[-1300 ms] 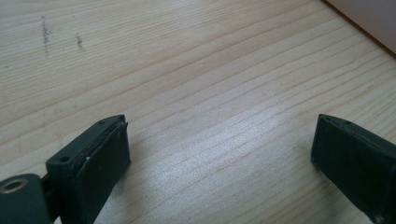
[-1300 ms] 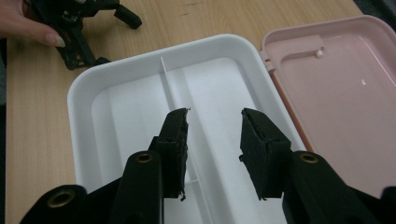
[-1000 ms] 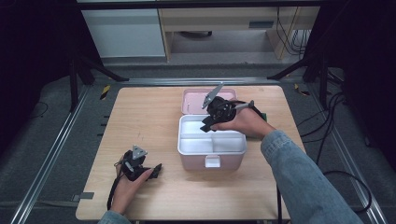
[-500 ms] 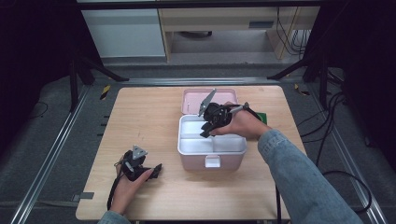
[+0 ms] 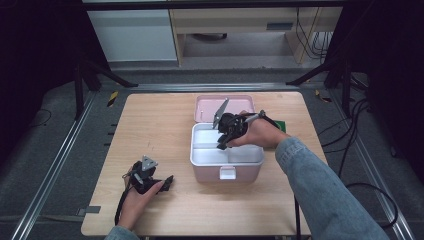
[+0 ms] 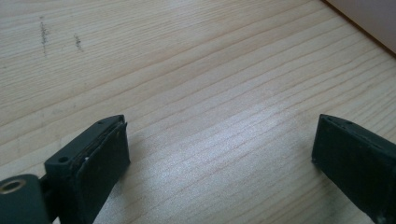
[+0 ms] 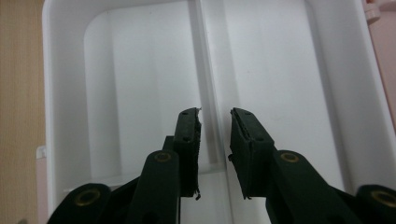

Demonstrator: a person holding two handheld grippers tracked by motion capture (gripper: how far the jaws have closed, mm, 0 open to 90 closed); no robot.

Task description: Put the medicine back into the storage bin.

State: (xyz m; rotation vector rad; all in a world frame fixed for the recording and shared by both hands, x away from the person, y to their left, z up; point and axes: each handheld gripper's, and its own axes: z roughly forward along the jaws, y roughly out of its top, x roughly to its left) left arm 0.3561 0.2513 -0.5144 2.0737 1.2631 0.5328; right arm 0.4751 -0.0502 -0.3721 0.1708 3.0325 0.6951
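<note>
Right tongs (image 7: 215,119) have narrowed, straddling white tray's (image 5: 200,159) divider (image 7: 208,93).

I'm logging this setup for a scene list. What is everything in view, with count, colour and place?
Table: one, light wood, centre of the high view.
Box: one, pink, lid off, on the table right of centre.
Tray: one, white, with compartments, sitting in the box.
Lid: one, pink, lying flat behind the box.
Green thing: one, at the table's right edge, mostly hidden; cannot tell what it is.
Cabinet: one, white, beyond the table.
Left gripper: one, black, resting on the table front left, fingers wide apart.
Right gripper: one, black, over the tray's divider, fingers a narrow gap apart, nothing between them.
</note>
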